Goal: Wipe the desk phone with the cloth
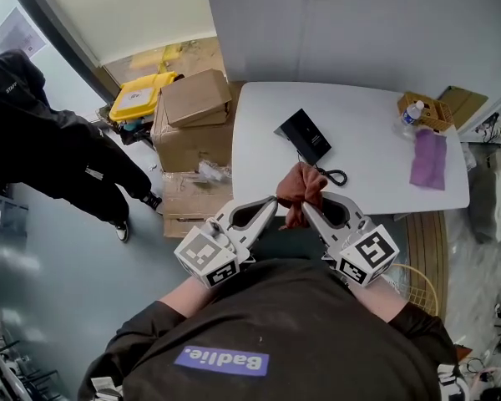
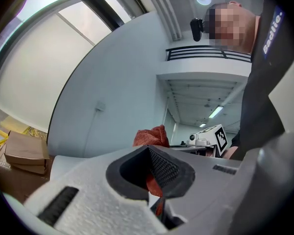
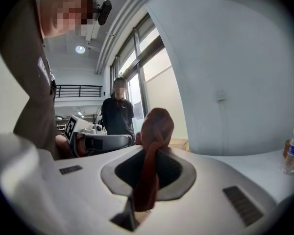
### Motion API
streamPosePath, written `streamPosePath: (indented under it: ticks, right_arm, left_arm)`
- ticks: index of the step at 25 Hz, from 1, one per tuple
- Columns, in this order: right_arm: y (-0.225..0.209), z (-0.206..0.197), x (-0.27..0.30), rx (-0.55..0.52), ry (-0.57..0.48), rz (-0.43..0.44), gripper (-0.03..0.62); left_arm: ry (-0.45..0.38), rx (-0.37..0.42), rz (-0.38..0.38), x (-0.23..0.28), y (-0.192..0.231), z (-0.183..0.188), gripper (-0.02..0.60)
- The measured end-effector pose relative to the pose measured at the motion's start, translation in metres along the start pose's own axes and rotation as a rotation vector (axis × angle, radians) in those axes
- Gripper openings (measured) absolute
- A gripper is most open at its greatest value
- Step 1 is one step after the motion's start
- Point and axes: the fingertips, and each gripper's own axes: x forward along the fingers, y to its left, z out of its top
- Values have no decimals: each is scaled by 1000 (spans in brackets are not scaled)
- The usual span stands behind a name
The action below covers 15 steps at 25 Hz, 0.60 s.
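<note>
Red cloth [image 1: 301, 189] bunched over near edge of table [image 1: 376, 174]. Left gripper [image 1: 273, 208]: jaws clamped on one end of cloth. Right gripper [image 1: 307, 210]: jaws clamped on other end. Black phone [image 1: 304, 134] lies mid-table, just beyond cloth, not touched. Judgement: cloth in hand, wiping not begun, whole wipe left.

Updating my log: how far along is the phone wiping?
Done: the cloth is off the table, bunched up. In hand: left gripper and right gripper are both shut on it, near the table edge, short of the desk phone. Left: the wiping, it seems; cloth and phone are apart.
</note>
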Motion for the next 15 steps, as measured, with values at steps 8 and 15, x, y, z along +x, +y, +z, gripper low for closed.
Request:
streamPosePath:
  ticks: [8,15]
  right_arm:
    - [-1,-10,-20,13,4,17,49]
    - [-2,-9,-31,1,7,19,48]
  left_arm:
    - [14,-9,15,9,-19,-11,5]
    - [10,-10,15,13,-28,-12,5]
